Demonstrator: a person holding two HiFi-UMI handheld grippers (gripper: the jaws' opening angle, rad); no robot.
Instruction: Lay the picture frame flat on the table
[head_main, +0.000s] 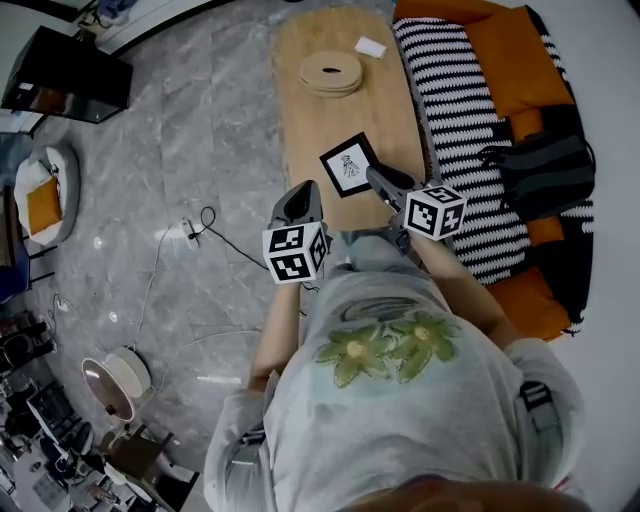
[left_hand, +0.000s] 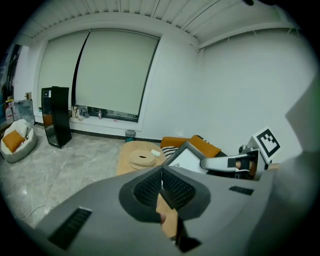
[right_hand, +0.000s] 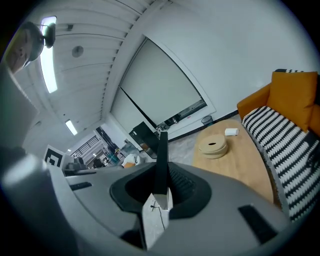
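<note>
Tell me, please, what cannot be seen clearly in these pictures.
Head view: whether the picture frame touches the table cannot be judged from above.
Head view: the drawing in the frame is too small to read.
Right gripper view: the frame shows only edge-on between the jaws of the right gripper.
Head view: the small white thing is too small to name.

Wooden table (head_main: 300, 130) — discs (head_main: 331, 73), white box (head_main: 370, 47)

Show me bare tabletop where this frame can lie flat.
Bare wood spans the middle of the table, between the stacked wooden discs and the picture frame held by the right gripper. Far end: crowded with discs and a small white block.
</note>
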